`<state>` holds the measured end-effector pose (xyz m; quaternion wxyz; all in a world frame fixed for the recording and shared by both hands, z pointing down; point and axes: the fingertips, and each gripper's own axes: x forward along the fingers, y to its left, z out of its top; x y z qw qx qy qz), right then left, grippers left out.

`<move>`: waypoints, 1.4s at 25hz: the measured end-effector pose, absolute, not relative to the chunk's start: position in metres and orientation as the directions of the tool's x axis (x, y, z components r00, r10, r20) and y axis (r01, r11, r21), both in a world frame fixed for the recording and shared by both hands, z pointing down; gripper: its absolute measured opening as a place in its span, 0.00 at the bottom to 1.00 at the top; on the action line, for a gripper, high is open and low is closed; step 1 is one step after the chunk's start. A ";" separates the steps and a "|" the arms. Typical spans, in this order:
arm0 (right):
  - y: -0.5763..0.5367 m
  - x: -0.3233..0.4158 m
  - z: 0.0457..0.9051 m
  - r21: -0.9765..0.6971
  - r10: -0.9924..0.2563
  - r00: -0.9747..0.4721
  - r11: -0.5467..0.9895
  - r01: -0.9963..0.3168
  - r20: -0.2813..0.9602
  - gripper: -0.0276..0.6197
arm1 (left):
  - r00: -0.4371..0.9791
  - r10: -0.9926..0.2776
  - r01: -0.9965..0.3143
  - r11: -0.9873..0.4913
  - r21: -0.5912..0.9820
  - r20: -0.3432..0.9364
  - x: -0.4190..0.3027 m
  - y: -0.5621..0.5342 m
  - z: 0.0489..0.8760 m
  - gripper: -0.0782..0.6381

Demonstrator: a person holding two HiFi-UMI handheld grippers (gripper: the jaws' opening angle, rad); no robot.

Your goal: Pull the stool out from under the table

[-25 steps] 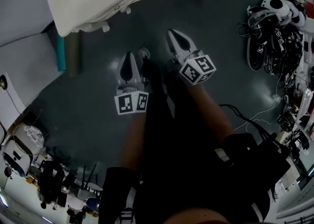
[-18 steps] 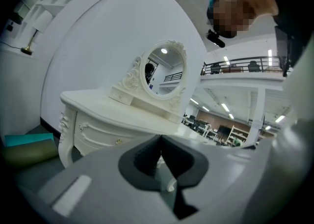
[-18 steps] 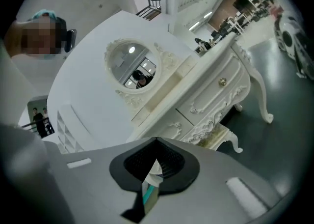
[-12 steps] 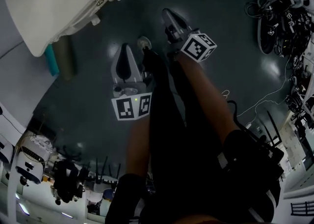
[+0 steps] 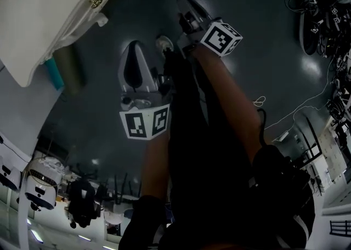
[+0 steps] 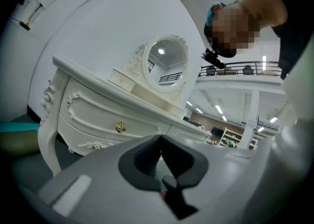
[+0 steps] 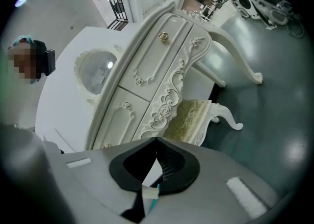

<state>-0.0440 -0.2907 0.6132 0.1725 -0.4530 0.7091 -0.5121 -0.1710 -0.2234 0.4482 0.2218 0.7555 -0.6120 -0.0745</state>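
The white carved dressing table [image 7: 162, 66] fills the right gripper view, and the stool [image 7: 190, 116] with its cream cushion is tucked under it, one curled leg [image 7: 229, 119] sticking out. My right gripper [image 7: 157, 140] is shut on nothing and points at the table from a distance. In the left gripper view the left gripper [image 6: 160, 137] is also shut and empty, facing the drawers [image 6: 98, 120] and oval mirror [image 6: 164, 61]. From the head view both grippers hang over dark floor, left gripper [image 5: 133, 49] and right gripper [image 5: 185, 1], below the table's edge [image 5: 49, 18]. The stool is hidden there.
A teal and olive roll [image 5: 63, 68] lies under the table's left end. Piled cables and white gear [image 5: 323, 18] sit at the far right, with a thin cable [image 5: 299, 109] across the floor. A foot [image 5: 163, 43] stands between the grippers.
The table has slid toward the upper left of the head view and shows less of its top. Both grippers appear larger and higher in the frame, still shut.
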 end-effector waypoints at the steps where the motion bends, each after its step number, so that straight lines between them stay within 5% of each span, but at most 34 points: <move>1: -0.292 -0.044 0.621 -0.887 -0.821 -0.528 0.059 -0.458 0.218 0.05 | 0.246 -0.956 -0.891 -0.159 0.425 0.158 -0.170 -0.225 0.454 0.12; 4: -0.297 -0.045 0.644 -0.904 -0.827 -0.521 0.037 -0.425 0.211 0.07 | 0.268 -0.951 -0.891 -0.183 0.415 0.155 -0.166 -0.231 0.467 0.12; 5: -0.298 -0.047 0.651 -0.912 -0.826 -0.524 0.032 -0.409 0.207 0.15 | 0.272 -0.950 -0.891 -0.189 0.412 0.155 -0.165 -0.232 0.470 0.12; 20: -0.349 -0.077 0.746 -0.968 -0.821 -0.551 -0.010 -0.250 0.151 0.60 | 0.252 -0.958 -0.894 -0.176 0.411 0.138 -0.170 -0.259 0.521 0.12; 35: -0.410 -0.114 0.820 -0.996 -0.849 -0.525 -0.026 -0.080 0.064 0.89 | 0.248 -0.960 -0.897 -0.175 0.406 0.132 -0.202 -0.269 0.576 0.12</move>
